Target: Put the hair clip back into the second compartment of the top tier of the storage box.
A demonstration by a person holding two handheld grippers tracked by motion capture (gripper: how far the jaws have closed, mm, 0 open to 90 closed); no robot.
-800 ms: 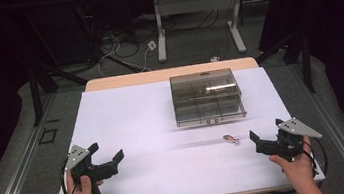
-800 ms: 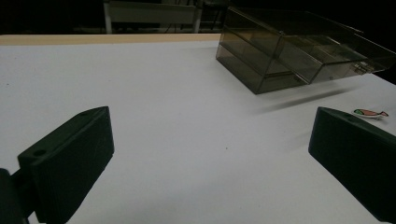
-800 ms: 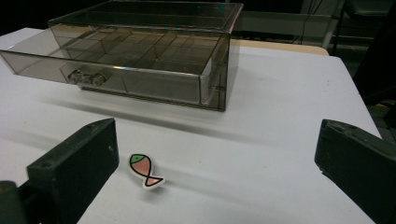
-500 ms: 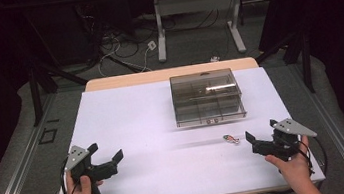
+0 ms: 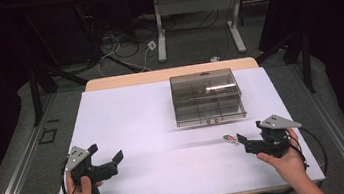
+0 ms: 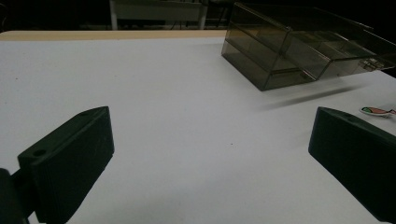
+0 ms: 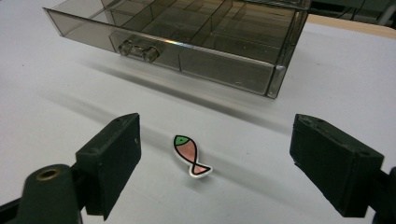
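Note:
A small pink fish-shaped piece (image 5: 228, 138) with a green head lies flat on the white table (image 5: 138, 121), in front of a smoky clear compartment box (image 5: 206, 96). My right gripper (image 5: 248, 135) is low over the table just right of the fish, with its jaws open. In the right gripper view the fish (image 7: 191, 155) lies between and a little ahead of the open right gripper (image 7: 219, 135), untouched, and the box (image 7: 187, 32) is behind it. My left gripper (image 5: 105, 152) is open near the front left. Its own view shows the open left gripper (image 6: 212, 121) with bare table between the jaws.
The box's latch (image 7: 138, 49) faces the front, and its inner dividers show through the lid. A wooden table edge (image 5: 167, 73) runs along the far side. Beyond it are floor cables (image 5: 119, 58) and another desk's legs (image 5: 160, 33).
My right gripper has moved left across the table, closer to the fish. The left gripper, the fish and the box have stayed put.

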